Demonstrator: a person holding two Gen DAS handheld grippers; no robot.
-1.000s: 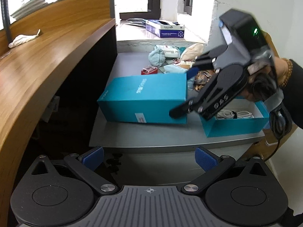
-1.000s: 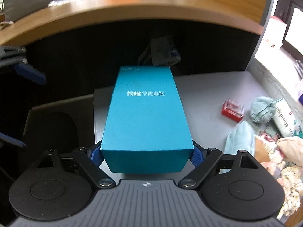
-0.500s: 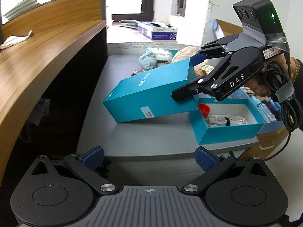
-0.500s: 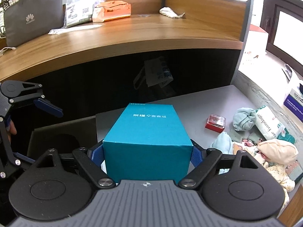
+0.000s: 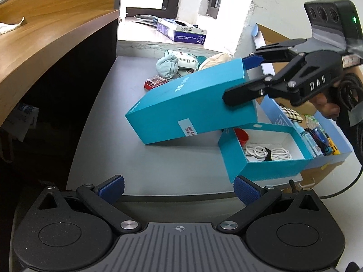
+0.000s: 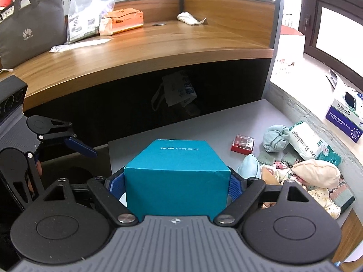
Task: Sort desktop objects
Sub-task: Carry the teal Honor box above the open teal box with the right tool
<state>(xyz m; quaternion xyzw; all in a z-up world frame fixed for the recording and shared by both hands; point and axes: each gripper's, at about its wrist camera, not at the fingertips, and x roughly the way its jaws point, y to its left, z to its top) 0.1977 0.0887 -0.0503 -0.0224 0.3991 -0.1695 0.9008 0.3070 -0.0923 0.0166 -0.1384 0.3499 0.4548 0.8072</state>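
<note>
My right gripper (image 6: 175, 184) is shut on the end of a teal box lid (image 6: 177, 172). In the left wrist view the lid (image 5: 190, 104) hangs tilted, its held end raised and its far end low over the grey table (image 5: 136, 163). The right gripper (image 5: 242, 80) clamps its upper right end. The open teal box base (image 5: 263, 151) stands below it with a coiled white cable (image 5: 267, 153) and a red object (image 5: 241, 136) inside. My left gripper (image 5: 178, 188) is open and empty at the table's near edge.
A small red case (image 5: 155, 82), a pale blue cloth (image 5: 168, 65), a bandage pack (image 5: 188, 60) and soft clutter lie at the table's far end. A blue tray of small items (image 5: 317, 138) stands right of the base. A wooden counter (image 5: 45, 52) rises on the left.
My right gripper has lifted the held end of the lid higher and tilted it steeper. The left wrist view has shifted and now shows more of the open base.
</note>
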